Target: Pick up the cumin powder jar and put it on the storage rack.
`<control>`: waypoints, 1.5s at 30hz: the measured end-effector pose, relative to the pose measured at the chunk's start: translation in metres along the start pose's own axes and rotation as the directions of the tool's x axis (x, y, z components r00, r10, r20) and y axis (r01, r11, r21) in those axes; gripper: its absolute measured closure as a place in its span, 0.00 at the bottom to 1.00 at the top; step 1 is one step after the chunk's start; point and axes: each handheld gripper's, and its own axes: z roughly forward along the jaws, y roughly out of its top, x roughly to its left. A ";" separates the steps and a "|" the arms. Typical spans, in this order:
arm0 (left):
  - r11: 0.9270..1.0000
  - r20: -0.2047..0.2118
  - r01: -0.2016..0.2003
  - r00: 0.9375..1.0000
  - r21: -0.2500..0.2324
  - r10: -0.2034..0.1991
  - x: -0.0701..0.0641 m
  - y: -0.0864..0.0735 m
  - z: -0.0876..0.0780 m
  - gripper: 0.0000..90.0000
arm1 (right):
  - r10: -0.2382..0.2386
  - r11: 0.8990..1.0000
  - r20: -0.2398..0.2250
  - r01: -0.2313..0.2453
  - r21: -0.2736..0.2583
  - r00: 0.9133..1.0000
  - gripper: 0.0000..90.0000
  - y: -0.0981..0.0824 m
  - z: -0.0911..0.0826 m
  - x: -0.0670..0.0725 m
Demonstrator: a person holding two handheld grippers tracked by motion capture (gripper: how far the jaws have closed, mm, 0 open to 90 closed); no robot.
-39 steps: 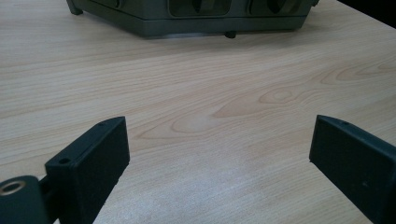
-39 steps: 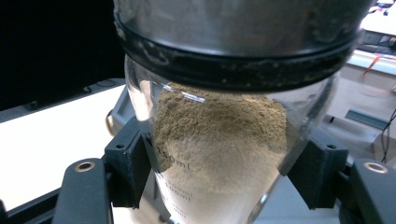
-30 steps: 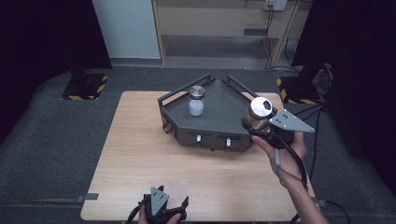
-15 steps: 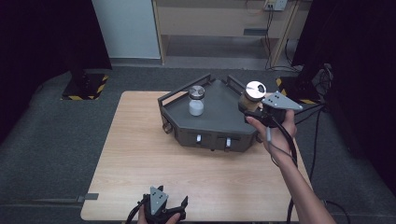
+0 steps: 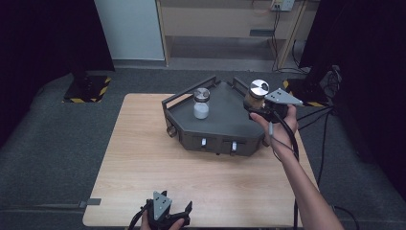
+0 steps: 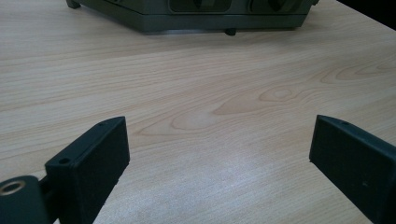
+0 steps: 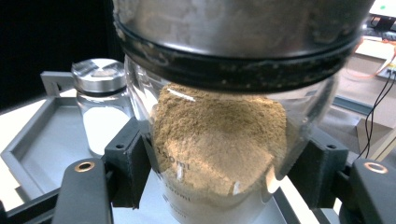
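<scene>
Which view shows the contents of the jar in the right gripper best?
The right gripper view: the jar sits close up between the jaws, its brown powder plain. In the high view the jar is small, mostly metal lid, above the tray.

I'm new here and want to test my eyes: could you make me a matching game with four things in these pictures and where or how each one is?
Things:
1. jar of brown powder
2. jar of white powder
3. left gripper
4. tray

States:
A. open, low over the near table edge
B. standing inside the tray
C. sitting on the wooden table
D. clamped in the right gripper, over the tray's right side

Pairs: 1-D, 2-B, 3-A, 4-C
</scene>
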 end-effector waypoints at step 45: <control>1.000 0.011 0.012 1.000 0.010 -0.012 0.000 -0.002 0.003 0.04 | 0.130 0.973 0.011 -0.130 0.189 0.991 0.35 -0.033 0.104 -0.012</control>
